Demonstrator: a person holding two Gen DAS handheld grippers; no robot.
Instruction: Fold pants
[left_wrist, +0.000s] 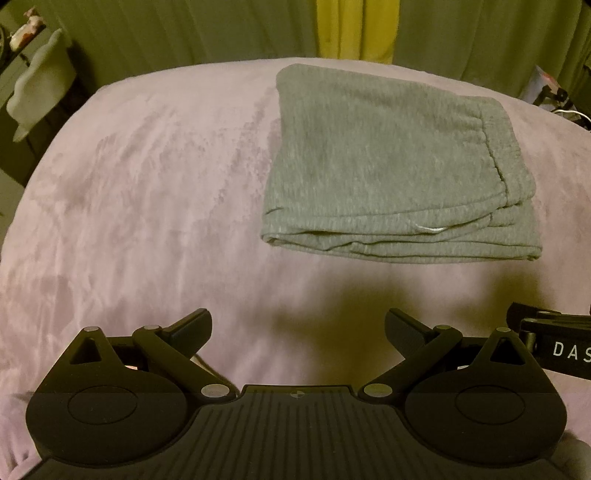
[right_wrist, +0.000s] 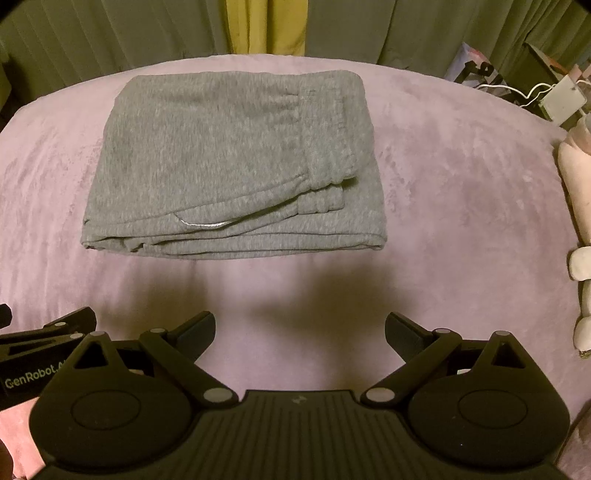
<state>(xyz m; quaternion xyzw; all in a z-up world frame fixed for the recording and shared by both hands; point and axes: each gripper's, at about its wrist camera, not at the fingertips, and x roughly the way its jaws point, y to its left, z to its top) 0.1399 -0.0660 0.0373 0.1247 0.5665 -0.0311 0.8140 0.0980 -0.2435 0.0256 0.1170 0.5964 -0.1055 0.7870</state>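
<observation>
**Inspector:** Your left gripper (left_wrist: 298, 328) is spread wide with nothing between its fingers. It hangs above the bare pink blanket (left_wrist: 147, 192), well short of the garment. Your right gripper (right_wrist: 300, 330) is the same: wide apart, empty, above the blanket. In the left wrist view, part of the right gripper's body shows at 3 o'clock.

**Operator:** And the pants?

**Inspector:** The grey sweatpants (left_wrist: 388, 158) lie folded into a compact, roughly square bundle on the bed, apart from both of your grippers. From your left wrist camera they sit at about 1 o'clock; from your right wrist camera (right_wrist: 236, 162) they sit at about 11 o'clock. The stacked folded edges face you along the near side. The gathered elastic waistband (right_wrist: 325, 147) runs along the bundle's right side, on the top layer. A short white stitch or thread (right_wrist: 203, 223) shows at the near edge; I cannot tell which.

**Operator:** Anything around the bed?

**Inspector:** Green curtains (right_wrist: 369, 29) hang behind it at 12 o'clock, with a yellow strip (right_wrist: 266, 26) between them. A white box with cables (right_wrist: 561, 99) sits at 2 o'clock in your right wrist view, off the bed's edge.
</observation>
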